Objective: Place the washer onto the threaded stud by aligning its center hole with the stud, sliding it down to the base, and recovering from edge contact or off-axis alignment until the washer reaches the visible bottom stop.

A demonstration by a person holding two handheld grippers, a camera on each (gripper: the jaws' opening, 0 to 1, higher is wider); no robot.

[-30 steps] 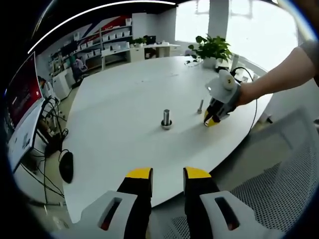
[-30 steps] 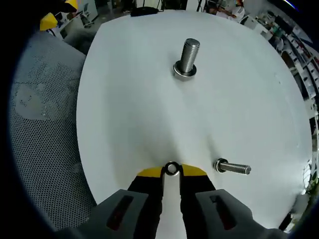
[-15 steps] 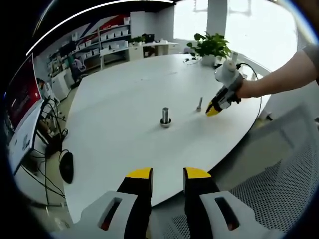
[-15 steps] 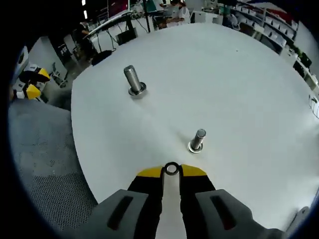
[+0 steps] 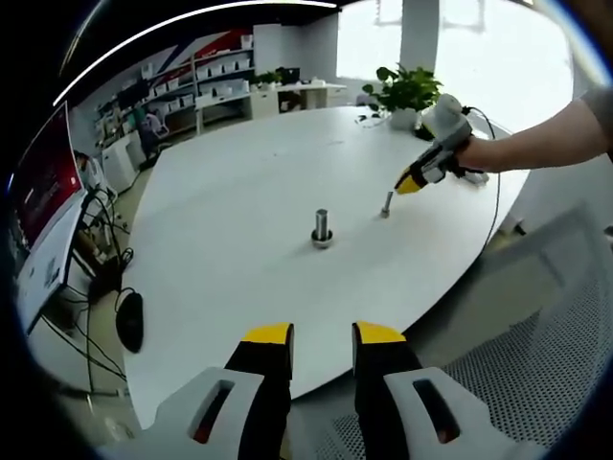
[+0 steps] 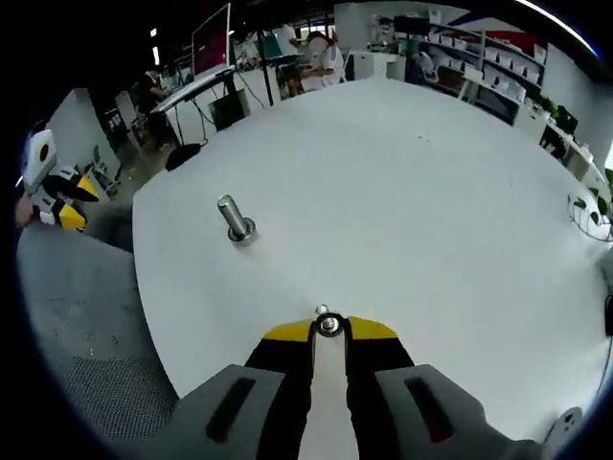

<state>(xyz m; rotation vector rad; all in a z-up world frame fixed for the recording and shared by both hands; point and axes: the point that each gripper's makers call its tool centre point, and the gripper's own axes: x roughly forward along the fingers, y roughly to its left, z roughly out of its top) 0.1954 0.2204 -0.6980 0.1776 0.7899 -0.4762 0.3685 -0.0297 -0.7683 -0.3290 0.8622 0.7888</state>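
Office room with shelving and a potted plant (image 5: 407, 91) behind; wide white worktop (image 6: 402, 192) carries the parts.

Washer (image 6: 329, 325) sits pinched edge-on between the tips of the right gripper (image 6: 329, 329), jaws closed on its rim, centre hole facing the camera. Directly beyond the tips, partly hidden by the washer, is the small threaded stud (image 5: 386, 204); in the left gripper view the right gripper (image 5: 412, 180) hovers just above and beside that stud, not yet on it. Larger stud (image 6: 233, 218) stands upright ahead and to the left of the right gripper, well apart.

Left gripper (image 5: 321, 337) held back off the worktop edge, jaws slightly apart, holding nothing.

Judgement on the step: level the washer flat, centre the hole over the stud tip, lower straight. If the rim catches the thread, lift slightly, re-centre, retry.
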